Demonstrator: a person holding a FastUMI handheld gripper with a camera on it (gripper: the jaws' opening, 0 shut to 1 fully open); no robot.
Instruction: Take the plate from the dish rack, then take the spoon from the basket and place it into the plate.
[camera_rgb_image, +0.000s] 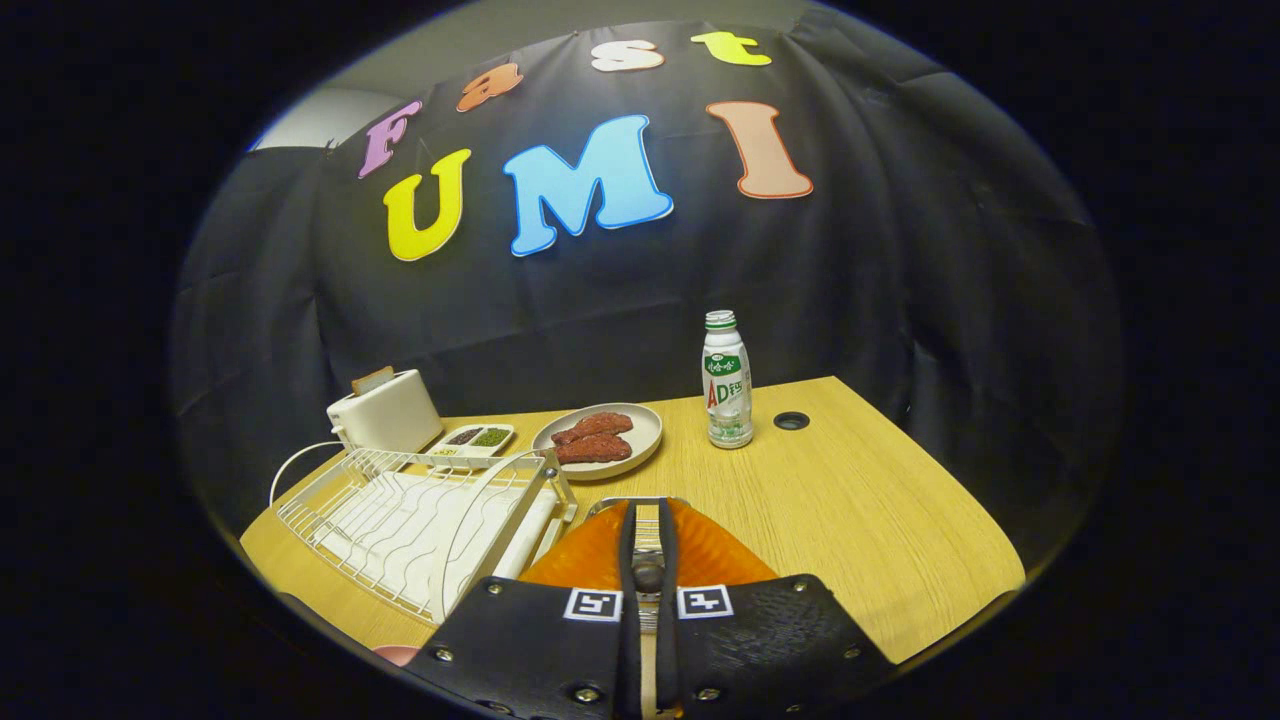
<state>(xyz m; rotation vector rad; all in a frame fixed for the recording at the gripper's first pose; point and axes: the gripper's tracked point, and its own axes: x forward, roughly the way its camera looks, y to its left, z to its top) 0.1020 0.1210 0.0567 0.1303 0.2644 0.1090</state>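
Note:
My gripper (648, 520) hangs low over the wooden table (850, 500), its fingers drawn close together. A slim metal piece, which looks like the spoon (648, 575), is clamped between them, and a silvery curved end shows just past the fingertips. An orange ribbed plate (720, 555) lies right under the fingers and spreads out to both sides of them. Just left of the plate stands the white wire dish rack (420, 525), with nothing in its slots. Its white end piece sits by the left finger.
Beyond the fingers is a beige plate with meat slices (600, 437). A small white bottle (727, 385) stands to its right, near a cable hole (791, 421). A white toaster (385, 410) and a two-part condiment dish (475, 438) sit behind the rack. A fingertip (396, 655) shows beside the gripper body.

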